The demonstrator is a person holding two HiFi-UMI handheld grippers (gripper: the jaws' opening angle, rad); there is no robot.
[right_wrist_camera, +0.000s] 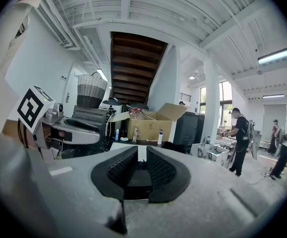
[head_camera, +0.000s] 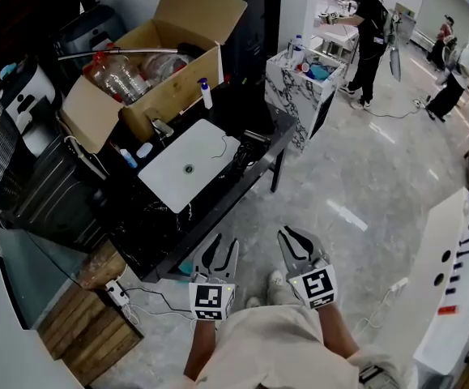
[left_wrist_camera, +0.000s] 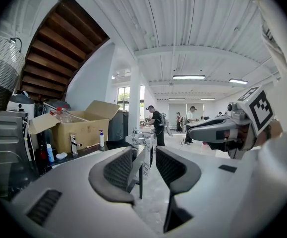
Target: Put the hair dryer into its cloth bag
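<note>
A flat white cloth bag [head_camera: 187,167] lies on the black table [head_camera: 149,233] ahead of me. A dark object with a thin cord, seemingly the hair dryer [head_camera: 245,150], rests at the bag's right edge. Both grippers hang over the floor short of the table's near edge, well apart from bag and dryer. My left gripper [head_camera: 219,254] [left_wrist_camera: 144,155] is shut with nothing in it, only a slit between its pads. Beside it, my right gripper [head_camera: 296,245] [right_wrist_camera: 142,155] is shut and empty as well.
An open cardboard box [head_camera: 149,63] with plastic bottles stands at the table's far end, a spray bottle [head_camera: 206,93] beside it. A marble-patterned stand [head_camera: 303,87] sits beyond. A white table [head_camera: 461,282] is at right, a power strip [head_camera: 117,292] on the floor at left. People stand far off.
</note>
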